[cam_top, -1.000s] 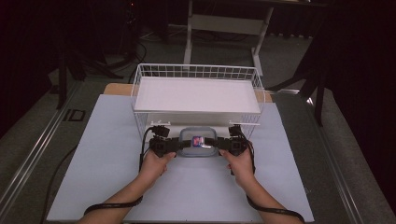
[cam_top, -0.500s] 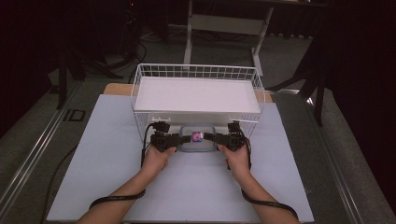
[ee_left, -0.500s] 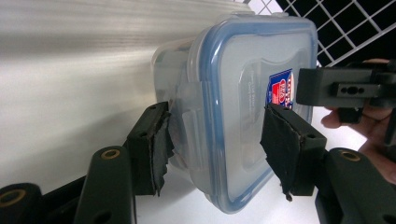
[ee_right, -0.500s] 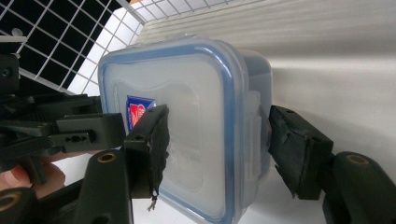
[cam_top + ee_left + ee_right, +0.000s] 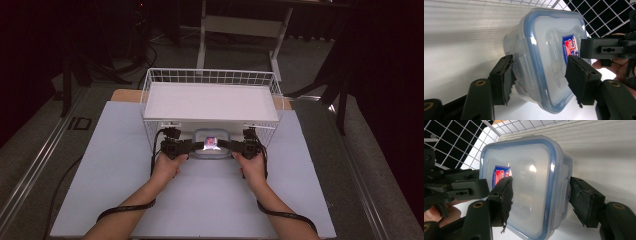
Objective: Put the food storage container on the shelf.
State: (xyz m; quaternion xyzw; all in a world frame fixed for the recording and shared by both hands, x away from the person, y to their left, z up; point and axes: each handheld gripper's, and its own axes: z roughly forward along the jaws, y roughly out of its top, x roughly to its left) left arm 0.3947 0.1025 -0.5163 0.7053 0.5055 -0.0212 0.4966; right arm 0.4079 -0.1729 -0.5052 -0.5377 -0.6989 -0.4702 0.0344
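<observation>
Midway through the job, a white-topped bench (image 5: 115,200) filled the lower half of the high view, carrying a white wire basket (image 5: 150,95) at the centre of the frame, its floor lined with a bare white sheet. Just below the basket's near wall, at the frame's middle, a clear plastic container (image 5: 211,143) with a blue-rimmed lid and a small red-and-blue label was held between two tools, at or just above the bench top; whether it touched the surface could not be told.

From the lower left, a person's forearm led up to the left hand-held gripper (image 5: 192,146), which met the container's left end. In the left gripper view its jaws were closed partway around that end of the container (image 5: 541,62), one torn black pad on the lid face near the label and the other against the body beside a side clip. The right hand-held gripper (image 5: 231,146) mirrored it from the lower right; in its own view the jaws pinched the container (image 5: 524,182) likewise, one pad on the lid and one against the side by a clip.

Judged from this, the pick-up looked done, with a firm two-sided hold. What remained, apparently, was to raise the container over the near wire wall and set it down inside the basket, which stood unfilled.
</observation>
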